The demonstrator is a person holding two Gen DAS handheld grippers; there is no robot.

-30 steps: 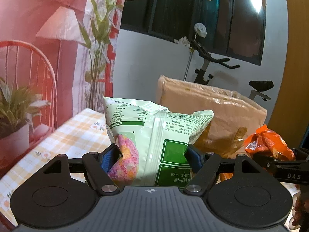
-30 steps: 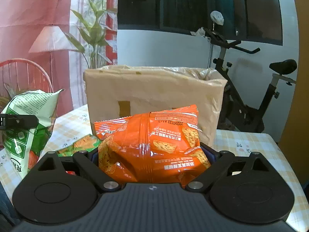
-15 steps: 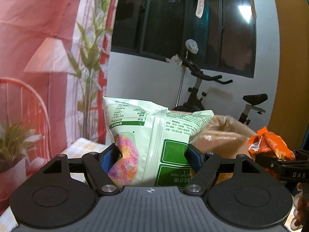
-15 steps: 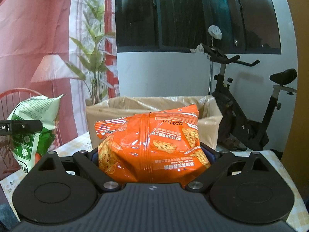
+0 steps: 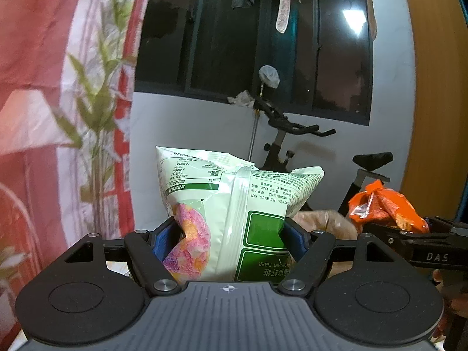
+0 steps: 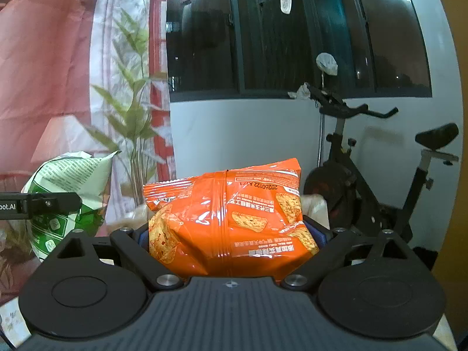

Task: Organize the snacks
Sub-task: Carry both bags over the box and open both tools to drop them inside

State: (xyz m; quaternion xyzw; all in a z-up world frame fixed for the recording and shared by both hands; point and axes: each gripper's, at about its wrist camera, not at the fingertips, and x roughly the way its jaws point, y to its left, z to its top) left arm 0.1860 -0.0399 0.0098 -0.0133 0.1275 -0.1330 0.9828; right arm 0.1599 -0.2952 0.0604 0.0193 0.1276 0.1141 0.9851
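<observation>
On the left, the left gripper (image 5: 228,234) is clamped on a green-and-white snack bag (image 5: 234,201), its blue pads (image 5: 163,238) pinching the lower half from both sides. The bag stands upright, long axis vertical, back seam facing the camera, print upside down, so I judge its top points down. It looks puffy, light and crinkly, the sort that slips if squeezed at the air pocket; a hold low on the body or at the sealed edge seems safest. Moving right, the right gripper (image 6: 231,237) grips an orange snack bag (image 6: 228,219), which lies wider than tall, long axis across the jaws, print also inverted. Both bags hang in the air, with a brown box (image 5: 324,222) just peeking behind them.
</observation>
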